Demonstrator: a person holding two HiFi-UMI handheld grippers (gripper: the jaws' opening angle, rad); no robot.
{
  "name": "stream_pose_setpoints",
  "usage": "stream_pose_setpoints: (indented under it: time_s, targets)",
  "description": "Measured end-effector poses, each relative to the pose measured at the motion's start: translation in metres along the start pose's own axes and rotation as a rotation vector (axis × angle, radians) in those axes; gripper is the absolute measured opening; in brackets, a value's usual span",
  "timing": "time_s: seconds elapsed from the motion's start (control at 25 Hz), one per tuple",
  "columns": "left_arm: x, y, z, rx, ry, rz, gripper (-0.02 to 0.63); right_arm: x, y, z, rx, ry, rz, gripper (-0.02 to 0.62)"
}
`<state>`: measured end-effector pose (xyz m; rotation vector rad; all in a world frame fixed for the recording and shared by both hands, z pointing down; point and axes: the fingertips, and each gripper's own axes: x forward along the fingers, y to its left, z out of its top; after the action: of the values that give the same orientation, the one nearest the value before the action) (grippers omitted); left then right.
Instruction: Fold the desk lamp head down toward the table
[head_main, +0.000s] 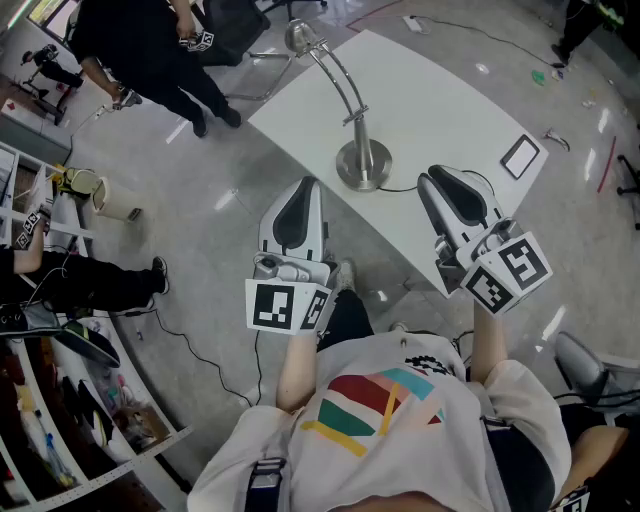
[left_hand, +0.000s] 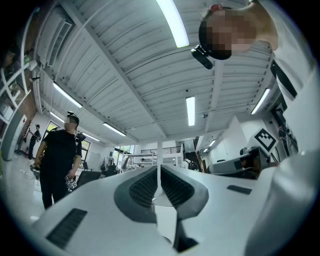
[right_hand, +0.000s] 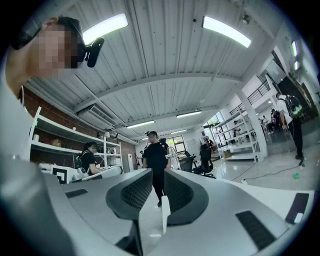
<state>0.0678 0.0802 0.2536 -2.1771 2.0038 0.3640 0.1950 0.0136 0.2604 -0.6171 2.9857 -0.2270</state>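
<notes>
Though near lamp (head_main: 362, 162), tools (head_main: 305, 187) (head_main: 433, 180) empty

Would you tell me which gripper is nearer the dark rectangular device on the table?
Right. The right gripper hovers a little short of the device; the left gripper is beyond the lamp base.

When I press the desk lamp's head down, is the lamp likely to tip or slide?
Probably little tipping: the desk lamp stands on a broad round metal base that looks heavy. Its long arm leans well off that base, so pressing the head gets leverage; steadying the base seems wise. It may slide on the smooth white table.
</notes>
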Motion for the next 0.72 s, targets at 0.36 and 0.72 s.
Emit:
stream_pose_setpoints:
  time_s: [0.36, 0.72]
  targets:
    - [0.076, 0.104, -0.010, -0.052, 0.042, -0.250, 0.126, 0.158, -0.014, 0.023, -0.098, -0.013, -0.086, 0.080]
    - [0.125, 0.087, -0.071, -0.119, 0.160, -0.511, 0.212, 0.206, -0.063, 0.004, -0.190, 0.162, -0.095, 0.080]
